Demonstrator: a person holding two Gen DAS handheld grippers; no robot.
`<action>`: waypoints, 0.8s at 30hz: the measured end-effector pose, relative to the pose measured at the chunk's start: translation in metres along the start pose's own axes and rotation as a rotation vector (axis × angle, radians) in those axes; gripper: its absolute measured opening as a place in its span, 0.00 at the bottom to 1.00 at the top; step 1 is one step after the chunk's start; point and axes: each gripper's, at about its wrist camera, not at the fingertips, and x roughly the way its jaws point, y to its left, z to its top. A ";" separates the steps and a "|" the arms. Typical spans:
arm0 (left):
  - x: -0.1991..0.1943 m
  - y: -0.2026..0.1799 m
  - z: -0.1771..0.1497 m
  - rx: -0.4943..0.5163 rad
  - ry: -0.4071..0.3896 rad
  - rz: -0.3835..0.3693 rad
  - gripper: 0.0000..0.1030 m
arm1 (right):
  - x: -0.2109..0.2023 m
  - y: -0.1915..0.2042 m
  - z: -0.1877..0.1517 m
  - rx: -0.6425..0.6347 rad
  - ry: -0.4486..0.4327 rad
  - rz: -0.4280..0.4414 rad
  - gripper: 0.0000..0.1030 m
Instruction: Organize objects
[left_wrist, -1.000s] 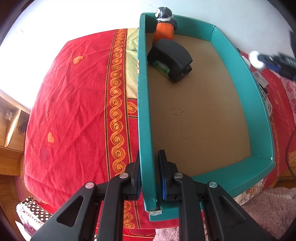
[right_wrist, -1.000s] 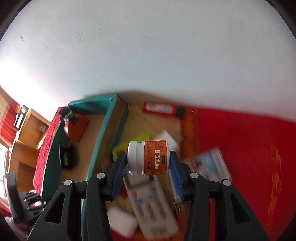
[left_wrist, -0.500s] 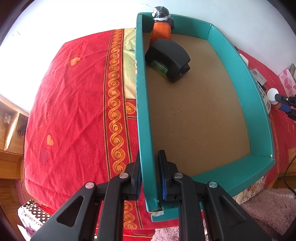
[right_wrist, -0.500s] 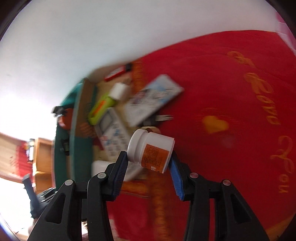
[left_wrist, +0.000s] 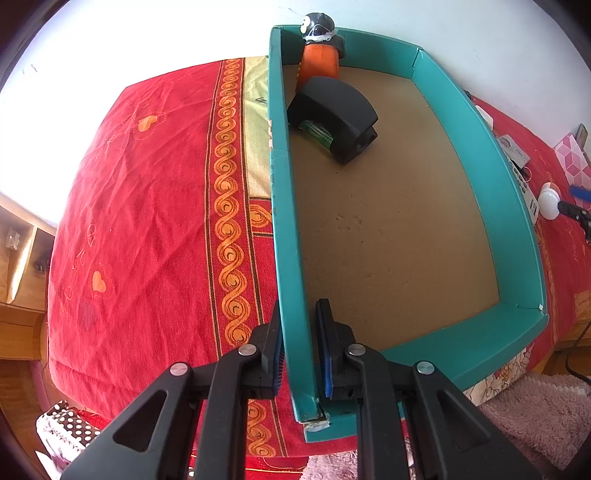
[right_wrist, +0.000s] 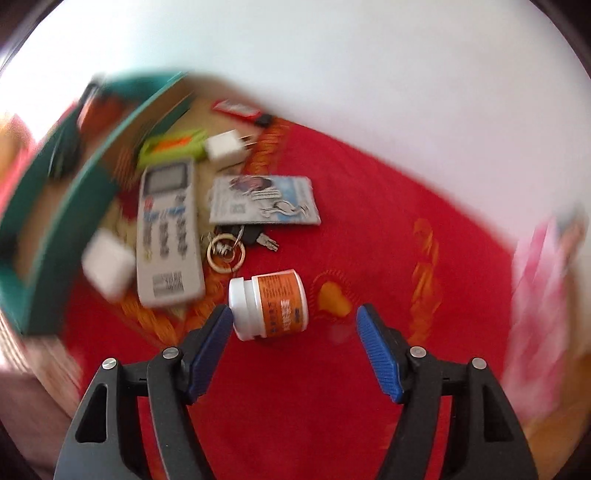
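My left gripper (left_wrist: 298, 332) is shut on the near left wall of the teal box (left_wrist: 286, 221), whose brown floor holds a black tape dispenser (left_wrist: 334, 118) and an orange bottle with a black cap (left_wrist: 320, 55) in the far left corner. My right gripper (right_wrist: 295, 325) is open. The white jar with the orange label (right_wrist: 267, 303) lies on its side on the red cloth between the fingers, close to the left fingertip (right_wrist: 221, 321). The jar also shows in the left wrist view (left_wrist: 549, 200), right of the box.
Beside the box lie a grey remote (right_wrist: 168, 232), a white case (right_wrist: 107, 264), keys on a ring (right_wrist: 231, 243), a printed card (right_wrist: 264, 199), a white charger (right_wrist: 226, 149), a green item (right_wrist: 173, 146) and a red packet (right_wrist: 236, 108). A pink box (right_wrist: 546, 266) stands at the right.
My right gripper came down to the red cloth, opened and let go of the white jar, which now lies on its side. My left gripper kept its hold on the box wall.
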 end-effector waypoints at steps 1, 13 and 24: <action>0.000 0.001 0.000 0.001 0.000 -0.001 0.14 | -0.003 0.008 0.001 -0.106 -0.001 -0.043 0.69; -0.001 0.003 -0.002 -0.002 -0.004 -0.007 0.14 | 0.019 0.075 -0.032 -1.033 -0.019 -0.304 0.69; -0.001 0.004 -0.002 0.001 -0.003 -0.007 0.14 | 0.019 0.057 -0.004 -0.746 -0.022 -0.080 0.42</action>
